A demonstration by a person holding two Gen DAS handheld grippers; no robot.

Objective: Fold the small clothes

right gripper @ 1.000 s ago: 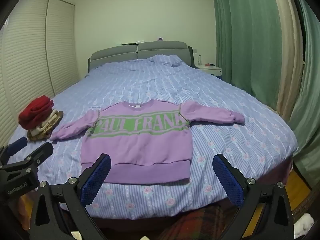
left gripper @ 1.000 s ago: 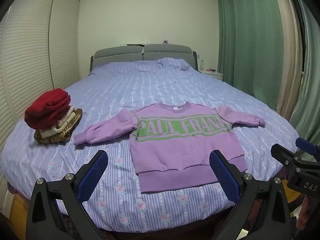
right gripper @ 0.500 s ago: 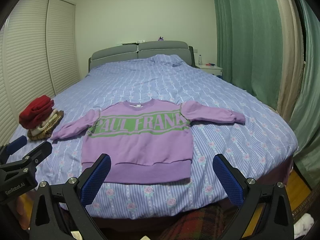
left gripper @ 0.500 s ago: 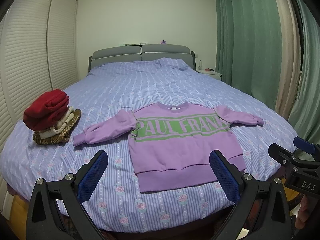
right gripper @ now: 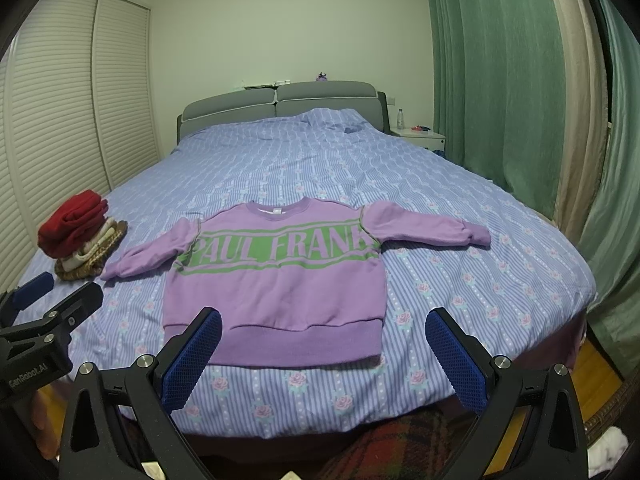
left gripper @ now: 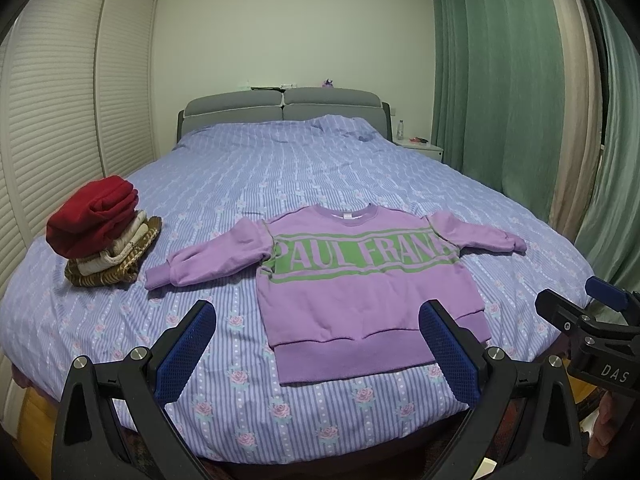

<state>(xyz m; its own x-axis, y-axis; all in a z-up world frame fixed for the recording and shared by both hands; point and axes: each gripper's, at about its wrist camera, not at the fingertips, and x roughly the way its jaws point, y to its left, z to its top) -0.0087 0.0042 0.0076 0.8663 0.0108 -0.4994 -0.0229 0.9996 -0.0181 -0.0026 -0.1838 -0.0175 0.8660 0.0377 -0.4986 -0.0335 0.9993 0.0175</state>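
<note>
while both the left gripper [left gripper: 318,350] and right gripper [right gripper: 324,354] gape wide, the purple sweatshirt [right gripper: 276,276] reads "paul frank".

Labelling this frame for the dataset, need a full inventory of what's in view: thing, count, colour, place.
sweatshirt: 1, lilac with green lettered band, flat on near end of bed, sleeves spread
folded clothes stack: 1 pile, red on top, cream and brown below, left side of bed
bed cover: 1, blue striped with roses, over the whole bed
headboard: 1, grey, far end
nightstand: 1, white, right of headboard, bottle on it
curtains: green and beige, right wall
louvred doors: white, left wall
left gripper: 1, black, blue pads, open, off the bed's near edge
right gripper: 1, same, open
</note>
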